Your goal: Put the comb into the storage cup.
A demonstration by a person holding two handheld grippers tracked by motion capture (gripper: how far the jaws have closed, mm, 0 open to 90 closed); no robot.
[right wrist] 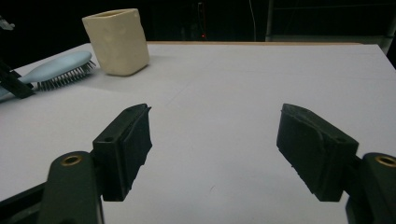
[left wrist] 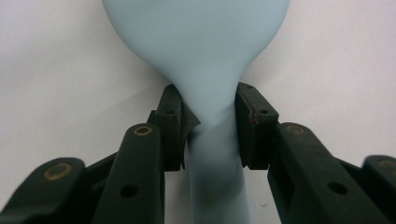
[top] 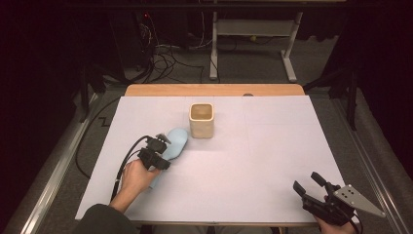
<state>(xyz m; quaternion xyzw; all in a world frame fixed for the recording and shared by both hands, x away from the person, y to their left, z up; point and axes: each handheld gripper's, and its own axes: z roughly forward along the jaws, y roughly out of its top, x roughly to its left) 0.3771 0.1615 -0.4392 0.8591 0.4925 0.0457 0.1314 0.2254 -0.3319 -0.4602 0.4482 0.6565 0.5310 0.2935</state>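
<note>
L gripper [left wrist: 208, 126] is pinching the blue hairbrush [left wrist: 205, 56] at its neck, jaws pressing both sides, likely for a steady lift; brush is lying bristles-down on the table [top: 253, 161] near the cream cup [top: 201, 120]. R gripper [right wrist: 215, 149] is idling w/ jaws spread, holding nothing.

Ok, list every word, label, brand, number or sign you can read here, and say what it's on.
None: no readable text anywhere.
Pale blue hairbrush: plain, no brand visible.
Cream cup: plain, no label.
White table cover: unmarked.
Left hand-held gripper and right hand-held gripper: plain black jaws, no markings legible.
</note>
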